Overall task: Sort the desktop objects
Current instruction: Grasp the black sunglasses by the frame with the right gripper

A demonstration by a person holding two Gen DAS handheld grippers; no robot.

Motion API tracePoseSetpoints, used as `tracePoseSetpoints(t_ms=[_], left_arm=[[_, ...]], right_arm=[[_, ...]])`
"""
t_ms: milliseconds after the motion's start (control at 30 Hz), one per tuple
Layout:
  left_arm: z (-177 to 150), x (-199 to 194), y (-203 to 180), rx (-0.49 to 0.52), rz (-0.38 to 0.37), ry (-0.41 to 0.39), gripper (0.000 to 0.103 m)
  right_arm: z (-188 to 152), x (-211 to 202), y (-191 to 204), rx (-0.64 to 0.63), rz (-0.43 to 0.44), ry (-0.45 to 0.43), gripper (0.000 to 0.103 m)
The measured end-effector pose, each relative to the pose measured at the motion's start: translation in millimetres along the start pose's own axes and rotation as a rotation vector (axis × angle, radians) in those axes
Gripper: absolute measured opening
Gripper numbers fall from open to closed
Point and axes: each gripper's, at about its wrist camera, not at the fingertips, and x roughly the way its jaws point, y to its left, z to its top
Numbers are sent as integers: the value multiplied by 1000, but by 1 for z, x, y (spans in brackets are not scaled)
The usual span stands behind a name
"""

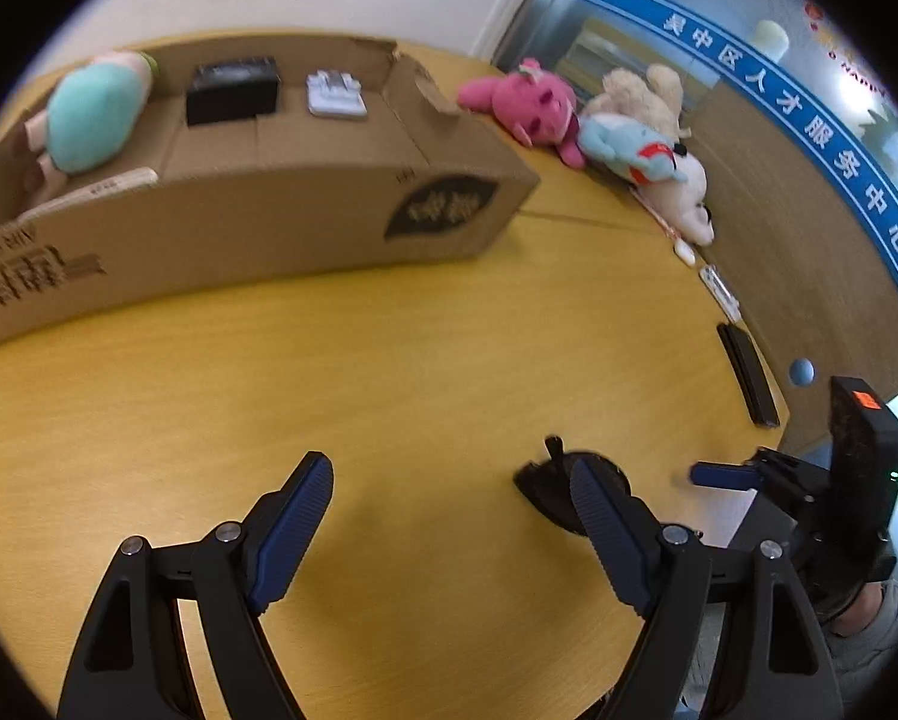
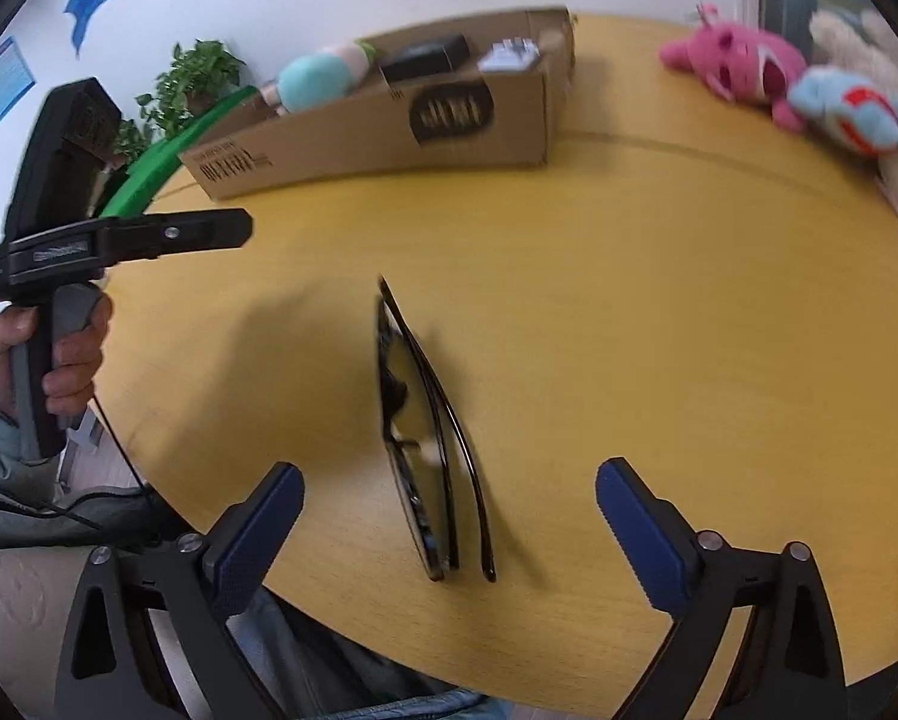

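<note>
Folded black sunglasses (image 2: 425,438) lie on the yellow table (image 2: 628,330), just ahead of my open, empty right gripper (image 2: 449,498). They also show in the left wrist view (image 1: 553,489), partly behind my right finger. My left gripper (image 1: 451,480) is open and empty above the table. A cardboard box (image 1: 269,216) at the back holds a teal plush (image 1: 98,111), a black box (image 1: 233,90) and a white item (image 1: 335,96). A pink plush (image 1: 532,105), a blue plush (image 1: 625,147) and a cream plush (image 1: 685,192) lie at the far right.
A black flat case (image 1: 748,378) and small white items (image 1: 718,285) lie along the table's right edge. The other hand-held gripper shows in each view (image 2: 149,237). A green plant (image 2: 191,90) stands behind the table.
</note>
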Motion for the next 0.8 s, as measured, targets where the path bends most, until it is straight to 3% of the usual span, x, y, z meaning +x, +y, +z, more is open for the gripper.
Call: tracePoseSetpoints(t_ms=[67, 167, 300, 367, 600, 700, 800], left_arm=[[-4, 11, -2, -1, 2, 35, 81], [-7, 21, -4, -6, -28, 82, 80], [-7, 33, -9, -16, -107, 119, 80], [-6, 42, -13, -23, -122, 140, 80], [-10, 62, -24, -16, -166, 206, 78], [-12, 62, -23, -34, -193, 190, 75], [-13, 59, -16, -49, -142, 162, 48]], right_arm=[[-3, 14, -1, 22, 11, 37, 75], [-2, 19, 15, -32, -23, 38, 70], [-3, 19, 36, -75, -76, 29, 54], [-3, 19, 43, -84, -69, 21, 31], [-14, 16, 57, -51, -34, -32, 26], [-14, 22, 64, -32, 30, -49, 25], [-13, 21, 66, -7, 74, -59, 26]])
